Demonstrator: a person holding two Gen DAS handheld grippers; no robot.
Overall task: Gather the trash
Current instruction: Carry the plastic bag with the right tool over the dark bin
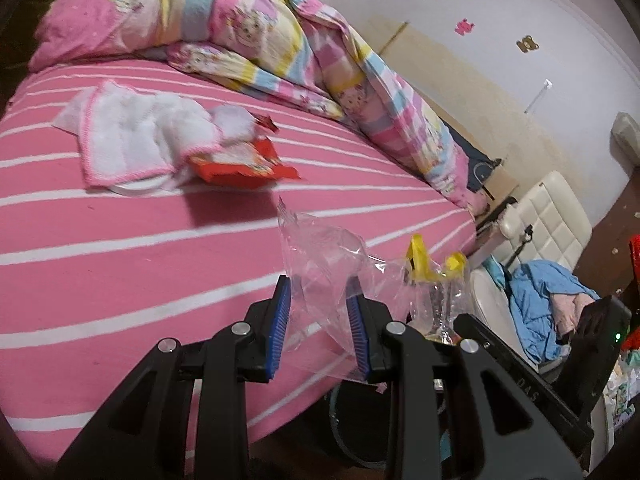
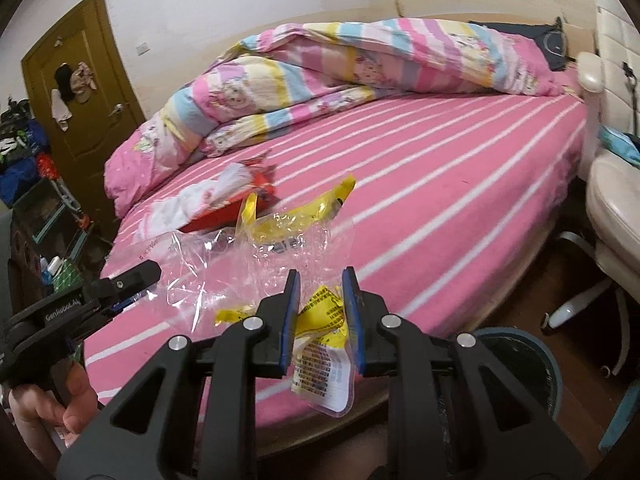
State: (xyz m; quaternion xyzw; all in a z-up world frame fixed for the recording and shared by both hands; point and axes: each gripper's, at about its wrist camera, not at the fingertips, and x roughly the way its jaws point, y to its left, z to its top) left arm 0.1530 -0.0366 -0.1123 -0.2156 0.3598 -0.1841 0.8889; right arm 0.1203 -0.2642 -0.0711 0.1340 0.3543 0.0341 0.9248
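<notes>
Two wrappers are being held above the near edge of the bed (image 2: pixel 460 216), one per gripper. A clear plastic wrapper (image 1: pixel 320 264) is being carried between the jaws of the left gripper (image 1: pixel 318 312), which are standing fairly wide with the film loose between them; whether it is truly being pinched cannot be told. A yellow-and-clear packet (image 2: pixel 324 344) is being held by the right gripper (image 2: pixel 322 300), jaws narrowed around it. More trash is lying further in on the bed: a red packet (image 1: pixel 240 164) beside a white-and-pink cloth (image 1: pixel 132 136). A dark bin (image 2: pixel 520 364) is standing just off the bed's edge, so the drop-off step is judged to be in hand; next, both wrappers are being called over its mouth and released.

Writing: "GenRobot.AI" is being read on the left gripper's body; small print on the yellow packet is illegible.
</notes>
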